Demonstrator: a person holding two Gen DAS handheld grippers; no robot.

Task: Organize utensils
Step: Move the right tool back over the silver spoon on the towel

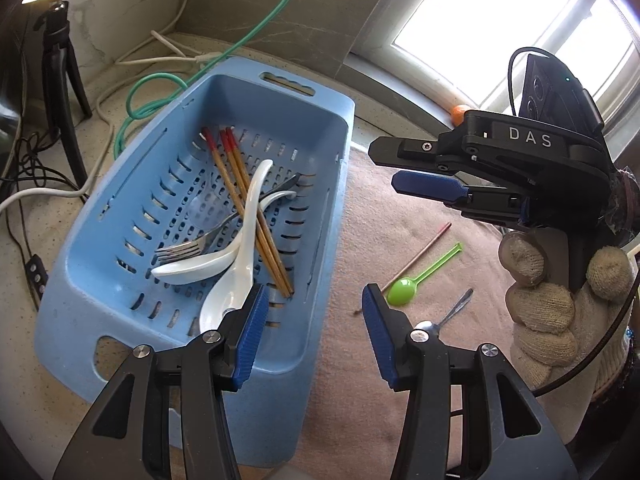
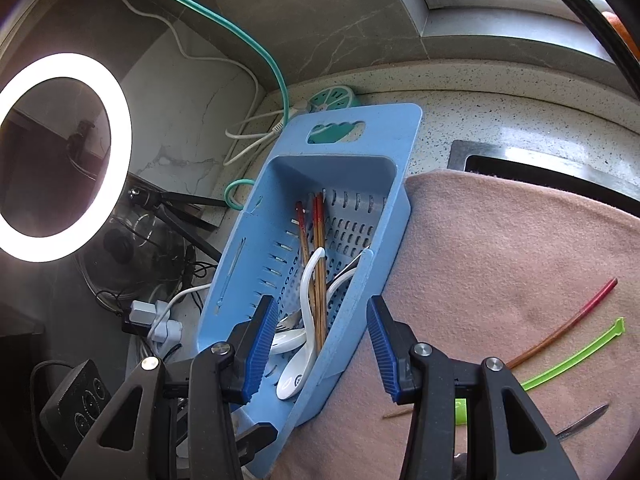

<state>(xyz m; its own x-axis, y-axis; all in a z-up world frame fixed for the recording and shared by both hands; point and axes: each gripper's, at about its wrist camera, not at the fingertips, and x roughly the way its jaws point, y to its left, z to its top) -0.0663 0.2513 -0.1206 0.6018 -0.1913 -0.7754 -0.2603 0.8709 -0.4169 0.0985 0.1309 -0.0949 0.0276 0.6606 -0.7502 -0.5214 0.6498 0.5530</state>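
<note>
Both claws empty, basket (image 1: 320,240) just ahead

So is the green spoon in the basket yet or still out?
Out. The green spoon lies on the pink cloth beside the blue basket, next to a lone chopstick.

Black grippers, ribbed blue fingers (image 1: 252,332)

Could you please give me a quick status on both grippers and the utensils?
Left gripper and right gripper open, empty. Blue basket holds utensils; green spoon, loose chopstick, metal spoon still on pink cloth. Nothing blocking.
</note>
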